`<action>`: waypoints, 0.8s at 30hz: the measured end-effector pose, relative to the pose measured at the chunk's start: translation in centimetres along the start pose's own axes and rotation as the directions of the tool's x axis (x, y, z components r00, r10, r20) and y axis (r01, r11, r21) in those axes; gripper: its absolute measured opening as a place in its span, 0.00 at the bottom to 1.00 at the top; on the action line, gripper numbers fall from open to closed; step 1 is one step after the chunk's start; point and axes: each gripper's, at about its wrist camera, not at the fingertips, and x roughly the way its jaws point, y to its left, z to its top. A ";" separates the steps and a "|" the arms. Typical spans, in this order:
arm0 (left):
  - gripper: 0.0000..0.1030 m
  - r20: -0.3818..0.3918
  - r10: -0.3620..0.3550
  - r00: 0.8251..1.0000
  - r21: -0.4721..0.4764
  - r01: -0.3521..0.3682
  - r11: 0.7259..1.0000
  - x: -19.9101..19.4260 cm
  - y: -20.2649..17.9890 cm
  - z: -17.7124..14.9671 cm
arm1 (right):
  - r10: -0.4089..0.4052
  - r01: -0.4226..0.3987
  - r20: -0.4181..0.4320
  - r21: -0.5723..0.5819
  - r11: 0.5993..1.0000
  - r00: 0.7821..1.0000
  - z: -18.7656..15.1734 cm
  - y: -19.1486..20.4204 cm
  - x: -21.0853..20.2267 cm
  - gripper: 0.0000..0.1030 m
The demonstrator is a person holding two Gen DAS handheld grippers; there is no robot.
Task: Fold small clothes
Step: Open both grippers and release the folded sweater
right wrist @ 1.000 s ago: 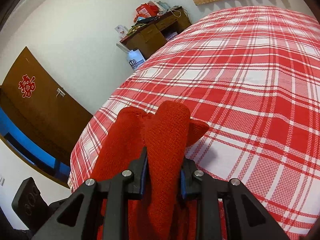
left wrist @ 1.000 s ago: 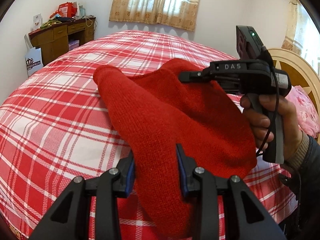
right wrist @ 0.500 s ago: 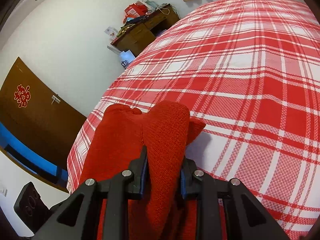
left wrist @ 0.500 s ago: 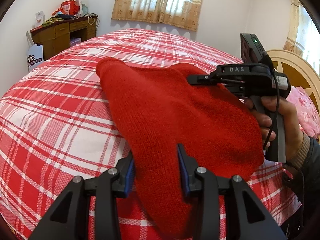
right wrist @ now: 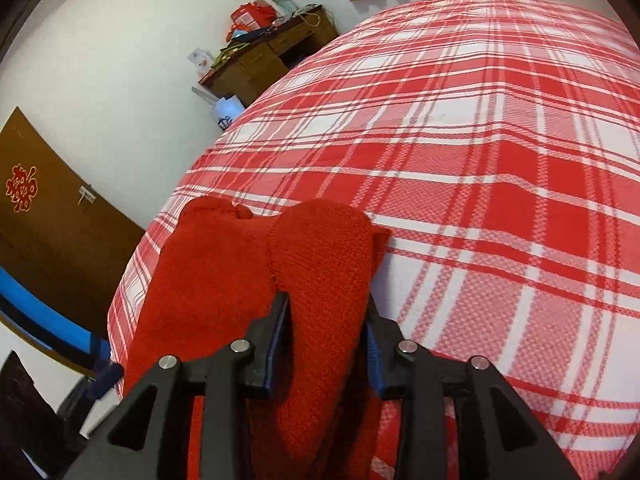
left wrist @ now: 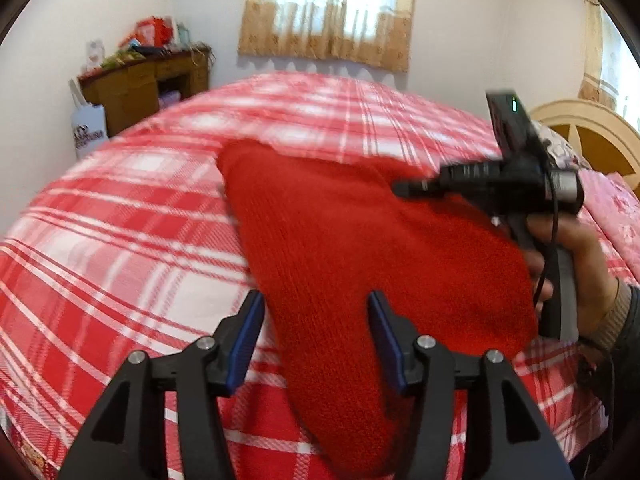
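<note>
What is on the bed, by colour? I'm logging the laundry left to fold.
Red: 1, the knit garment, lying on the plaid bedspread.
Pink: 1, the pillow by the headboard.
Total: 2

Left wrist view motion-blurred. Red knit garment (left wrist: 360,264) cut off at bottom edge in both views. Right tongs (left wrist: 404,189) tips blurred against knit; contact unclear. Desk clutter (right wrist: 256,20) too small to identify.
</note>
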 end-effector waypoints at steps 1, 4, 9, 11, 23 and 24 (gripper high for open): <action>0.61 0.020 0.011 1.000 -0.006 -0.011 1.000 -0.3 0.1 0.3 | -0.019 0.019 0.025 -0.003 1.000 1.000 -0.1 0.2 -0.9 0.36; 0.67 0.039 0.032 0.999 -0.013 -0.032 0.999 -0.4 0.7 1.2 | -0.041 0.047 0.112 -0.047 0.998 0.993 -1.0 1.8 -4.6 0.37; 0.83 0.030 0.074 0.997 -0.044 -0.072 0.996 1.0 2.3 1.2 | 0.070 -0.043 0.127 -0.199 0.979 0.989 -4.6 6.5 -8.3 0.43; 0.90 0.027 0.090 0.996 -0.054 -0.089 0.995 1.4 2.8 1.0 | 0.067 -0.047 0.077 -0.244 0.969 0.995 -6.1 7.8 -7.7 0.43; 0.92 -0.020 0.108 0.994 -0.044 -0.109 0.993 2.5 2.5 -0.5 | -0.095 0.114 0.090 -0.247 0.962 0.991 -9.0 7.4 -5.0 0.43; 0.93 -0.021 0.110 0.994 -0.050 -0.111 0.993 2.7 2.5 -0.6 | -0.094 0.113 0.088 -0.236 0.965 0.992 -8.5 7.3 -4.7 0.43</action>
